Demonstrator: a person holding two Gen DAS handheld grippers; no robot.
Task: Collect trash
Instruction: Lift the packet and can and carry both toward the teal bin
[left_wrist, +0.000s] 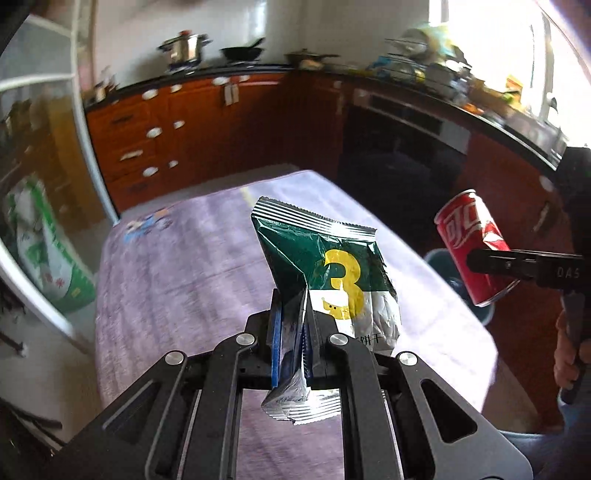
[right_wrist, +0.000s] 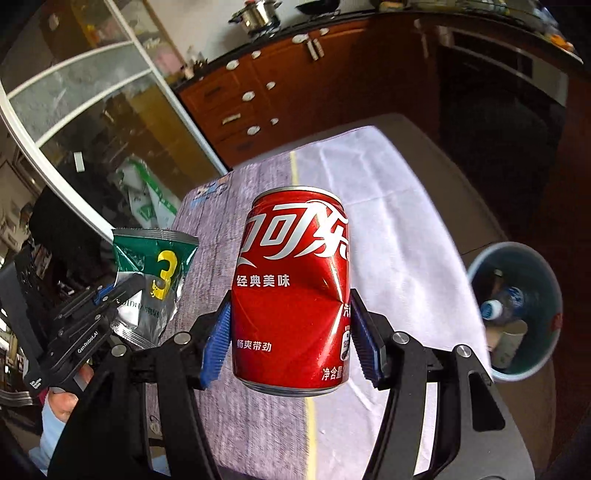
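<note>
My left gripper is shut on a green and silver snack wrapper with a yellow 3, held up above the cloth-covered table. My right gripper is shut on a dented red cola can, held upright above the table. The can also shows in the left wrist view at the right, above the bin. The wrapper and left gripper also show in the right wrist view at the left. A blue trash bin stands on the floor right of the table, holding a plastic bottle and paper cups.
The table carries a purple and white cloth. Brown kitchen cabinets and a dark oven stand behind it. A glass-door cabinet and a green-white sack are at the left.
</note>
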